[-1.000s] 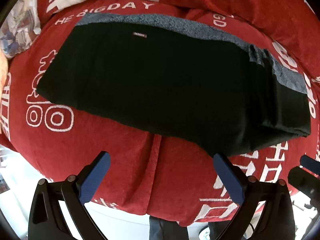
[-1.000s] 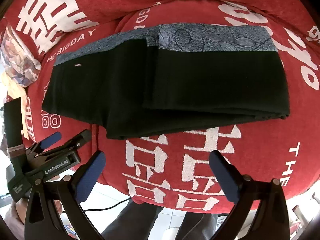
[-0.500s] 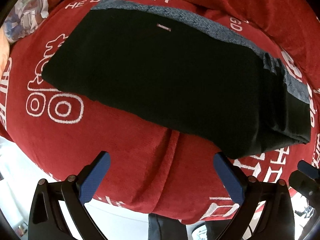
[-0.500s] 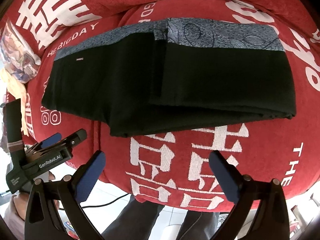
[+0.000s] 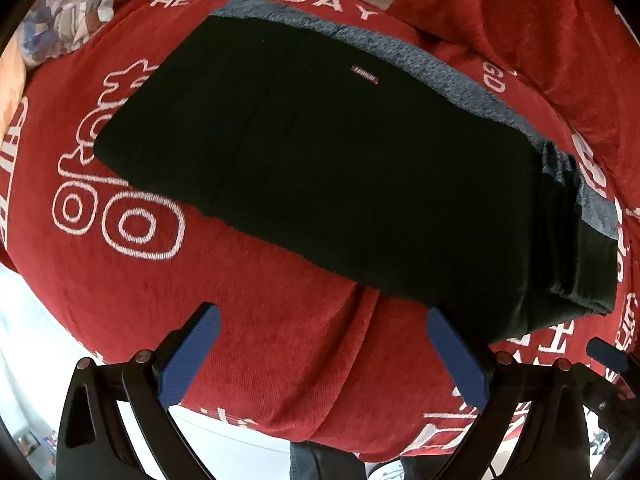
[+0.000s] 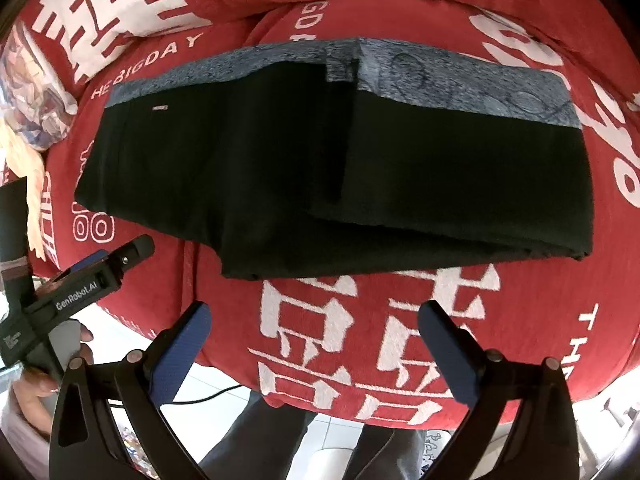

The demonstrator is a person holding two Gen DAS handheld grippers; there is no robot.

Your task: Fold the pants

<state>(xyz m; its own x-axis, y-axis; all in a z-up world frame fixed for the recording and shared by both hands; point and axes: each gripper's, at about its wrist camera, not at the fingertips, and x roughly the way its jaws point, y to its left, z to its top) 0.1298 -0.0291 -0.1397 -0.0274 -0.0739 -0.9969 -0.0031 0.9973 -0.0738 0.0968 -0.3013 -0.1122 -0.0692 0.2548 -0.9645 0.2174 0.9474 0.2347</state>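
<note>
Nearest the left wrist camera, the left gripper (image 5: 322, 342) stands with its blue pads (image 5: 192, 354) spread wide and nothing between them, hovering over the front edge of the red cushion cover (image 5: 248, 320). In the right wrist view the right gripper (image 6: 312, 338) is spread just as wide and equally empty, above the white printed characters (image 6: 320, 332).

Beyond both lie the black pants (image 6: 304, 176), flat on the cover, one end doubled over the rest so that a seam runs down the middle and the grey patterned waistband (image 6: 460, 84) lines the far edge. A small label (image 5: 364, 75) shows near that band.

Over the last second the left gripper has pushed forward: the pants loom larger and sit closer to its fingers, while the right view has barely shifted. That suggests the left side is lining up to seize the unfolded near-left edge for the next fold. At far left a patterned pillow (image 6: 36, 92) rests against the cover.
</note>
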